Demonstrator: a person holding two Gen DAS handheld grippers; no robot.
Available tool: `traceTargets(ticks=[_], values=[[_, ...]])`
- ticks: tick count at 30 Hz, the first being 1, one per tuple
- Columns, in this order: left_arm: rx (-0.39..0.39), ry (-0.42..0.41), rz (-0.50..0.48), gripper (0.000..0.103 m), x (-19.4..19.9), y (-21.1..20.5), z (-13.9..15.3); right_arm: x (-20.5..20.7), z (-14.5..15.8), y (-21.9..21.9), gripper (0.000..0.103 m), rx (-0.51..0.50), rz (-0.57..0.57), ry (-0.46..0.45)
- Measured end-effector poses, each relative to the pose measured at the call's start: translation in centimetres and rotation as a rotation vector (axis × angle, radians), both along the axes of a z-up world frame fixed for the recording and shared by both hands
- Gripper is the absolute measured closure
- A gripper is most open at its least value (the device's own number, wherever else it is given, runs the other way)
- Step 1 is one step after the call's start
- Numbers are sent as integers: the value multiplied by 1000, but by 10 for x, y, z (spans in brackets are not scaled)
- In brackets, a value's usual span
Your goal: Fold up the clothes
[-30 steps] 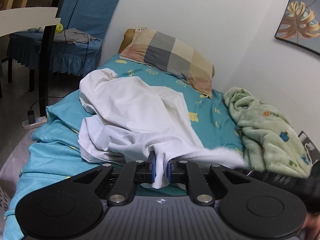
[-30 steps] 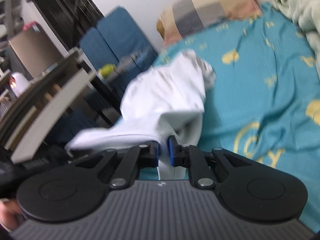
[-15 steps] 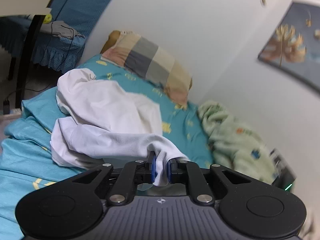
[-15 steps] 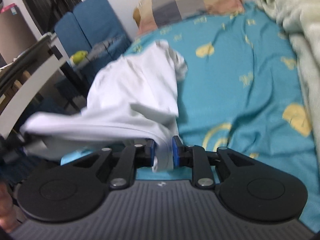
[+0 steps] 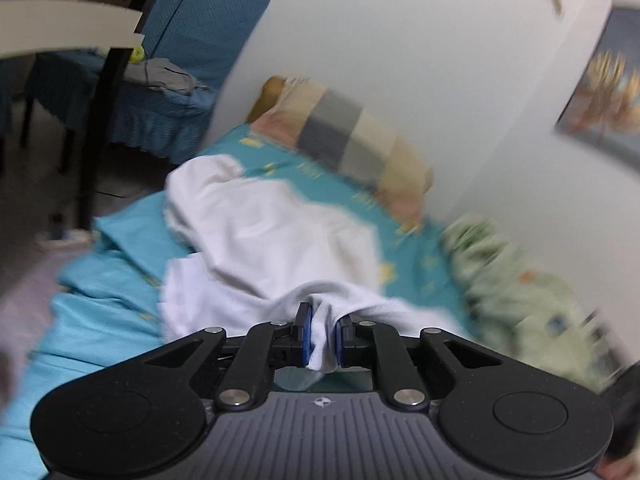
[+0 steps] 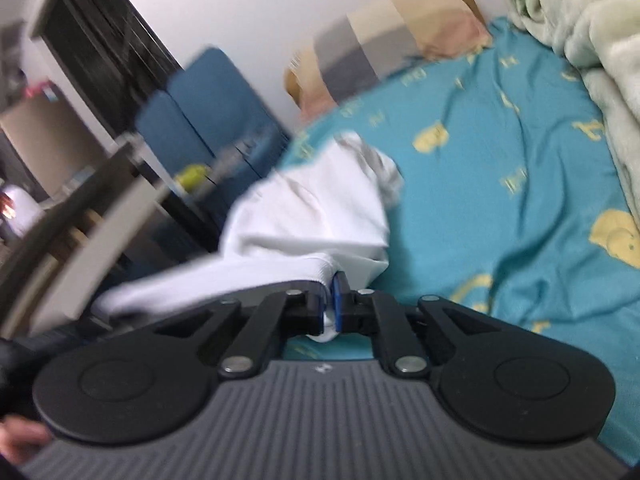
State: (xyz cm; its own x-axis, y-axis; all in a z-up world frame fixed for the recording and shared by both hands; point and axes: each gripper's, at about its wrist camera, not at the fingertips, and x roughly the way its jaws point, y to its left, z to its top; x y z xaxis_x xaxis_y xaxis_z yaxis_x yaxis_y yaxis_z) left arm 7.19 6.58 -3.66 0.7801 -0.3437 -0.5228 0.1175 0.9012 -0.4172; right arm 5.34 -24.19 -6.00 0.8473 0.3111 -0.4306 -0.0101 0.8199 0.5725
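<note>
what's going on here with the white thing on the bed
A person is handling a crumpled white cotton garment with two hand-held grippers. The left gripper and the right gripper are each shut on a bunched bit of its edge. Most of the garment lies unfolded on the teal patterned bedsheet, near a checked pillow and a pale green fleece blanket. Both views are motion-blurred.

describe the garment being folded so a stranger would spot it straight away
On the bed's teal sheet, between the checked pillow and the two tools, lies a crumpled white garment. It is the only plain white cloth there, unlike the pale green patterned blanket.
</note>
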Motion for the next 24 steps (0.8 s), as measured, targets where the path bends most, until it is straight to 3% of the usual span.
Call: traceTargets(ticks=[4,6,8,10,16,19,22,24], values=[[116,129,-30,76,9,-9,-22,6,0,-3,96,1,11,43],[184,145,-45,72,4,-13,-29,11,-7,-5,96,12,21,93],[248,128,-53,51,-3,-20,-27,13,-11,-4,96,13,32,114],[312,99,-71,44,-13,-29,-22,12,-9,-3,96,11,40,111],[504,6,-180,37,-48,-58,-8,8,-3,-7,94,3,30,103],[602,-102,-306,35,-70,-81,-5,10,-8,-12,94,18,1,130],[655,-236,-493,35,-91,-112,-8,11,-11,-19,94,42,-21,151],[690,-268,-591,35,-93,-132,-19,11,-13,-21,94,54,-26,158]])
